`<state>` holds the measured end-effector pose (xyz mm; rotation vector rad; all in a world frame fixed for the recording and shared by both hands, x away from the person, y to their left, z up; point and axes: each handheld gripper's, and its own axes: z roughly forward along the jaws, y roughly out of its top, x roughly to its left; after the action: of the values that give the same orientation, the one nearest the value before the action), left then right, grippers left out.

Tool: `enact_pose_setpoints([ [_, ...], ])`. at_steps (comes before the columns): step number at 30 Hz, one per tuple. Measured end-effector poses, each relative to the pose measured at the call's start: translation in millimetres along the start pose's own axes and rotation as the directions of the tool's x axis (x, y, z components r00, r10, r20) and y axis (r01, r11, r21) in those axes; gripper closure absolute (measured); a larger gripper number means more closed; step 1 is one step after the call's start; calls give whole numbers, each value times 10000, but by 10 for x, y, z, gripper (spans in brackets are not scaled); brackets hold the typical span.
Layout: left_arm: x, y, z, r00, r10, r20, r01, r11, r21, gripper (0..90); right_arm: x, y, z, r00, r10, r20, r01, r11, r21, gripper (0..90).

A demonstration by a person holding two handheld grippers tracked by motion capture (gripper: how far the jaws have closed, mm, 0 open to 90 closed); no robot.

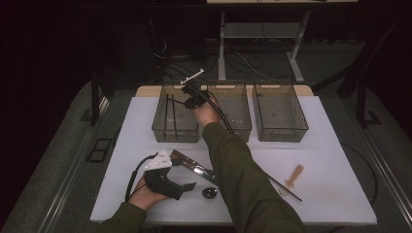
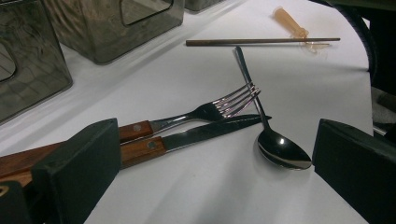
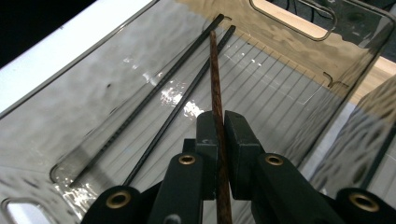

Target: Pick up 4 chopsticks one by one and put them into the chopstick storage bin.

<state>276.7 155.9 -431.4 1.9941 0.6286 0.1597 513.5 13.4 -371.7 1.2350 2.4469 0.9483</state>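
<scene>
While clamped between the jaws of the right gripper point(image 3: 219, 126), the brown chopstick point(image 3: 215, 79) extends forward over the left bin point(image 3: 299, 51).

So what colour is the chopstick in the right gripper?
Dark reddish-brown chopstick, clearest in the right gripper view.

On the white desk point(image 2: 196, 196), between the left claw's point(image 2: 219, 168) spread jaws, a fork point(image 2: 205, 111) lies against a knife point(image 2: 205, 131); a spoon point(image 2: 280, 149) crosses both, a brown chopstick point(image 2: 261, 42) beyond.
</scene>
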Motion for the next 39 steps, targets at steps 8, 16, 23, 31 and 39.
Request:
enact_pose_setpoints([
  [8, 3, 3, -6, 10000, 47, 2, -47, 10000, 30, 1, 71, 13, -27, 9986, -116, -517, 99, 9994, -344, 596],
  [16, 6, 4, -4, 9999, 109, -45, -109, 9999, 10, 1, -5, -37, -269, 9961, -245, -847, 187, 9975, -688, 405],
  [23, -2, 4, -1, 10000, 81, -53, -81, 9999, 66, 1, -95, -188, -591, 9921, -543, -1128, 422, 9933, -1073, 331],
  [31, -13, -3, 4, 9999, -122, -65, 122, 9999, -53, 1, -219, -408, -901, 9884, -785, -1301, 607, 9889, -1355, 282],
  [39, -13, -6, 5, 10000, 56, -71, -55, 9999, 101, 0, -370, -622, -1168, 9851, -869, -1482, 623, 9846, -1631, 267],
])
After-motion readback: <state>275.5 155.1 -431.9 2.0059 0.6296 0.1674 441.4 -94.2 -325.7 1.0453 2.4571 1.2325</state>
